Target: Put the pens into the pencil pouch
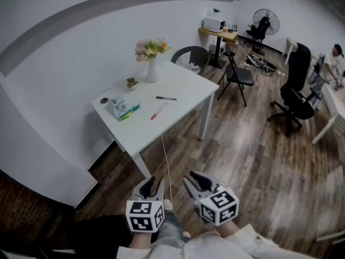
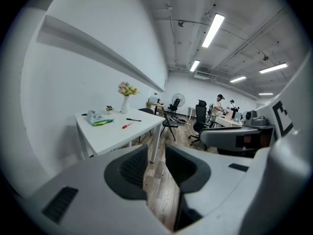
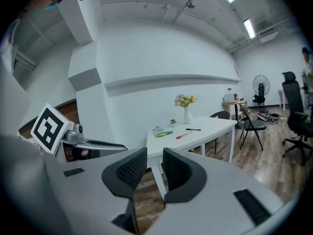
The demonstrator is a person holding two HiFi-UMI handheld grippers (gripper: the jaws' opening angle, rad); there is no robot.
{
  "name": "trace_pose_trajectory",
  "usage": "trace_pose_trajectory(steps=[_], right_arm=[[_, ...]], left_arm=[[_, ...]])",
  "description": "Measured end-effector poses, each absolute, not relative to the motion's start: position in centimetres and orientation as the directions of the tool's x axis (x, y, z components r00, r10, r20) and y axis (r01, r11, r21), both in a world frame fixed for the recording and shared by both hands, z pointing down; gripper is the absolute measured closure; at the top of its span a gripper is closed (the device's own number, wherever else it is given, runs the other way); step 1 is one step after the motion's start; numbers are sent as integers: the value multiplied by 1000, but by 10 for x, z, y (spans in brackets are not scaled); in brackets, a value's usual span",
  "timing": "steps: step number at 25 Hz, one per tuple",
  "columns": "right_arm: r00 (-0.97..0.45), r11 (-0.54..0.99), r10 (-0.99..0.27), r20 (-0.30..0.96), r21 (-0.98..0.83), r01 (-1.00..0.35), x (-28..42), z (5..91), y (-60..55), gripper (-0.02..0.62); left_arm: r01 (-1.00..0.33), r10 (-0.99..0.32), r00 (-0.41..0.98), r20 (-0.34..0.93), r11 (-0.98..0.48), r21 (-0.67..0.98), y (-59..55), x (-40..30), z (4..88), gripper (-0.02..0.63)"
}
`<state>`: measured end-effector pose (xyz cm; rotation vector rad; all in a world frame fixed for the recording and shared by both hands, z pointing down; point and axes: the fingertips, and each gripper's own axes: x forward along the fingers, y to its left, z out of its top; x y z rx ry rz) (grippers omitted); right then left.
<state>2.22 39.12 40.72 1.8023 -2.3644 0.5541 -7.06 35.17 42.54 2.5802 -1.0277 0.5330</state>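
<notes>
Both are held low over the wooden floor (image 1: pixel 242 144), well short of the desk (image 1: pixel 180 82). The left tongs (image 1: pixel 153 182) are spread, with nothing between them. The right tongs (image 1: pixel 192 179) are parted too, and empty. On the desk the pencil pouch (image 1: pixel 121 108) is seen, with a red pen (image 1: pixel 158 112) and a black pen (image 1: pixel 166 98) laid apart beside it.

Pouch (image 1: pixel 119 107) left of pens (image 1: pixel 158 112) on table (image 1: pixel 183 82)
</notes>
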Motion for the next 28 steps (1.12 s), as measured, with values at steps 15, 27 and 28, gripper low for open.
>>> trace_pose_trajectory(steps=[15, 27, 28], right_arm=[[-251, 197, -916, 314, -193, -961, 33, 402, 238, 517], [-205, 144, -917, 342, -196, -970, 29, 412, 165, 517], [-202, 140, -916, 347, -194, -971, 28, 414, 162, 517]], left_arm=[[-656, -565, 715, 413, -745, 116, 187, -45, 406, 511], [-613, -520, 750, 410, -779, 134, 110, -42, 416, 502], [-613, -518, 750, 412, -778, 138, 108, -43, 419, 499]])
